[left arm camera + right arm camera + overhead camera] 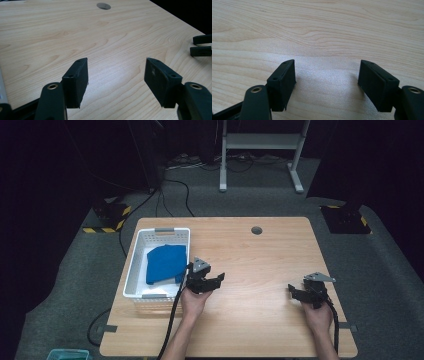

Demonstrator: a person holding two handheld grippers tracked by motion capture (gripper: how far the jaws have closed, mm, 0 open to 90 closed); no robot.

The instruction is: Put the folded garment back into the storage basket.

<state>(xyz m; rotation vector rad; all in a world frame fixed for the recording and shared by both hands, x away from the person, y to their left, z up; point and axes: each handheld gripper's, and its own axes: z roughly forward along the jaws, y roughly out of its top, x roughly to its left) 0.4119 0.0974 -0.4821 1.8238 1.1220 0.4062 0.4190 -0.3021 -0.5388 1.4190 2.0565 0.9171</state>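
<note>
Wooden table (pixel 260 270) with round hole (pixel 256 230), metal stand (pixel 260 142) behind, teal bin (pixel 67 354) on floor

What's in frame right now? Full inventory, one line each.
table: 1, light wood, centre, round hole near far edge
basket: 1, white, slotted, table's left side
cloth: 1, blue, folded, in the basket
frame: 1, white metal, on the floor beyond the table
floor blocks: 2, black with yellow stripes, left and right of the table
bin: 1, teal, bottom left on the floor
left gripper: 1, black, beside the basket, jaws open, empty
right gripper: 1, black, table's right side, jaws open, empty
</note>
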